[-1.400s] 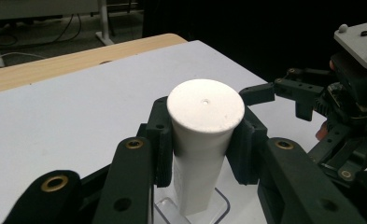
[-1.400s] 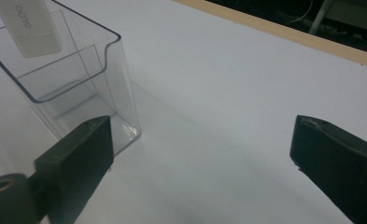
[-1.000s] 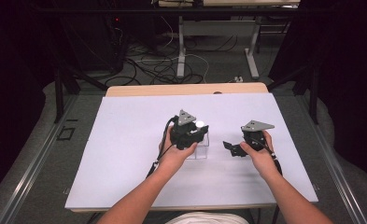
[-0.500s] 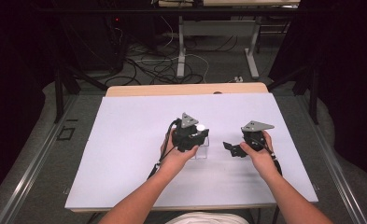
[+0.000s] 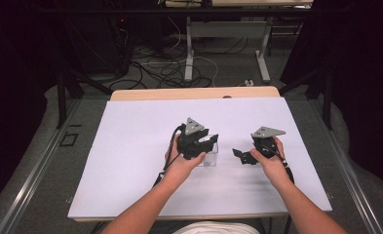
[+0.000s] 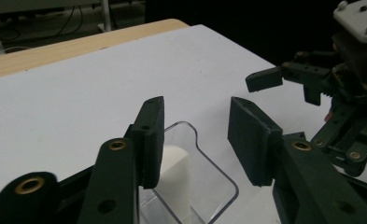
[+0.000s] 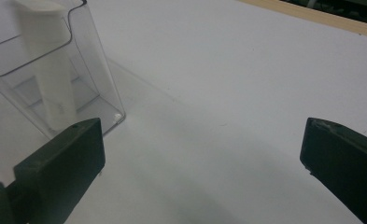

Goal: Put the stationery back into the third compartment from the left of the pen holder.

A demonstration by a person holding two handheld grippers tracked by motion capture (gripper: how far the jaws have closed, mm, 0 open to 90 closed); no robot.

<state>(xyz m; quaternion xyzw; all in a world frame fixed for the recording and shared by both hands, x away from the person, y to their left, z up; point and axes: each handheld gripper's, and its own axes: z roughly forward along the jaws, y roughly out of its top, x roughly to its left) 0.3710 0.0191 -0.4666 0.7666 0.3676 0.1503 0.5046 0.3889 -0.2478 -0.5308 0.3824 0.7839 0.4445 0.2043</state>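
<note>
A clear plastic holder (image 5: 210,159) stands on the white table (image 5: 130,156) near its middle. A white block (image 6: 174,175) stands upright inside it, seen in the right gripper view through the clear wall (image 7: 50,70). My left gripper (image 6: 195,121) hovers just above the holder's open top (image 6: 214,182), open, with nothing between its pads. From above, the left gripper (image 5: 209,141) covers the holder's rear. My right gripper (image 7: 202,154) stands open to the right of the holder (image 7: 95,74), low over the table, apart from it. The right gripper (image 5: 240,156) points left at the holder.
A wooden strip (image 5: 194,92) runs along the table's far edge. Behind it the floor holds cables (image 5: 155,68) and the legs of another desk (image 5: 189,48). Bare white tabletop lies to the left and far side of the grippers.
The white patch seen at the left gripper's tips earlier is gone from there; its jaws now stand apart over the holder. Both hands have barely shifted.
</note>
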